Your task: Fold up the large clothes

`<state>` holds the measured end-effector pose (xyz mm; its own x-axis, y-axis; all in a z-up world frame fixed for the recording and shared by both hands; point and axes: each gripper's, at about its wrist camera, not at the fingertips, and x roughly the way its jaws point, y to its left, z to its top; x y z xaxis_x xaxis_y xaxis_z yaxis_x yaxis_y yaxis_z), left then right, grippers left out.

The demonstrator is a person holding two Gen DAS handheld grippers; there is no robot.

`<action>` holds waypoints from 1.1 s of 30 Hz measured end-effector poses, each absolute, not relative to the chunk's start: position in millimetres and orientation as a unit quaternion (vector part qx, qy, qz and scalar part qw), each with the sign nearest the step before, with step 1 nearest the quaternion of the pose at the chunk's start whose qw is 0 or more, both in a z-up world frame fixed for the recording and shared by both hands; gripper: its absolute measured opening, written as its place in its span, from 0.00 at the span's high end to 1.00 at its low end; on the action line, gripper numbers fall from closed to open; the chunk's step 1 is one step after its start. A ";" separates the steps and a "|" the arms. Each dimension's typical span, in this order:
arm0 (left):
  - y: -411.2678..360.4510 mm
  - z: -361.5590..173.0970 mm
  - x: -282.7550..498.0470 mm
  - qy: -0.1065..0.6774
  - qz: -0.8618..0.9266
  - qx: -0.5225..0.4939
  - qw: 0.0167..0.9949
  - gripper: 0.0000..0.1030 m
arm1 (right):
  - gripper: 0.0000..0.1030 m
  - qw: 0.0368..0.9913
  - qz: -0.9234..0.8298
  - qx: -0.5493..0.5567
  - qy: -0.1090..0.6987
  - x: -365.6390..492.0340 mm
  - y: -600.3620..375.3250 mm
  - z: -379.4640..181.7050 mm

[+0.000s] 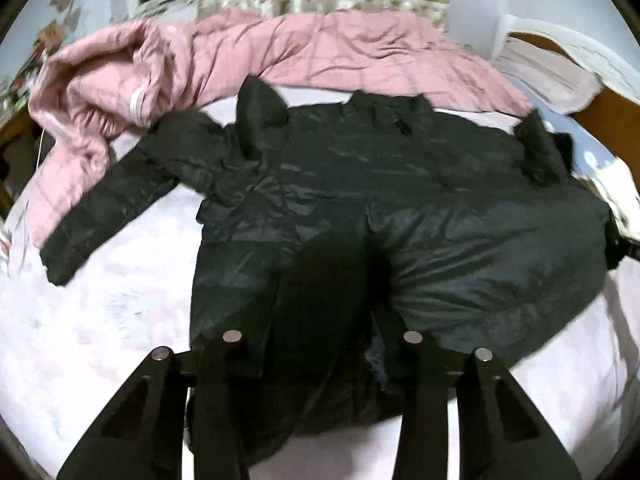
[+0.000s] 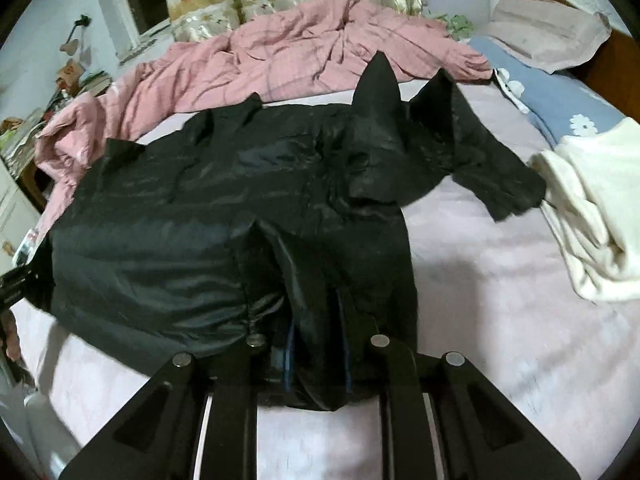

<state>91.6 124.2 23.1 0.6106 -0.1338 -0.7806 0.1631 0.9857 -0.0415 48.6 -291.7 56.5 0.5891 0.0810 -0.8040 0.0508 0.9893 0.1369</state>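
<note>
A black puffer jacket (image 1: 360, 184) lies spread on the bed, its body ballooned and its near hem lifted off the sheet. My left gripper (image 1: 320, 320) is shut on a bunch of that hem, and the black fabric hides the fingertips. The left sleeve (image 1: 100, 208) stretches out flat to the left. In the right wrist view the same jacket (image 2: 180, 220) fills the middle. My right gripper (image 2: 316, 320) is shut on the hem, where blue piping shows between the fingers. The right sleeve (image 2: 500, 176) lies out to the right.
A crumpled pink quilt (image 1: 320, 52) (image 2: 300, 48) is heaped behind the jacket. A white garment (image 2: 588, 208) and a blue flowered blanket (image 2: 552, 96) lie at the right. Pale pink sheet (image 2: 500, 300) shows around the jacket. Patterned pillows stand at the back. A hand (image 2: 10, 332) shows at the left edge.
</note>
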 end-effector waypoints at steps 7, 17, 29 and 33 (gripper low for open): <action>121.5 -6.7 107.4 0.420 -0.037 0.026 0.907 0.58 | 0.32 0.900 -0.059 0.015 0.431 66.1 -299.7 28.8; 146.4 2.6 85.0 0.371 -0.042 -0.025 0.927 0.21 | 0.26 0.909 -0.050 0.112 0.398 49.9 -334.8 31.9; 160.2 -22.2 86.3 0.430 -0.090 -0.159 0.884 0.74 | 0.83 0.870 0.019 0.237 0.433 44.2 -339.2 0.4; 166.7 -11.3 48.6 0.417 -0.074 -0.186 0.887 0.82 | 0.89 0.878 -0.032 0.230 0.418 5.1 -325.6 20.8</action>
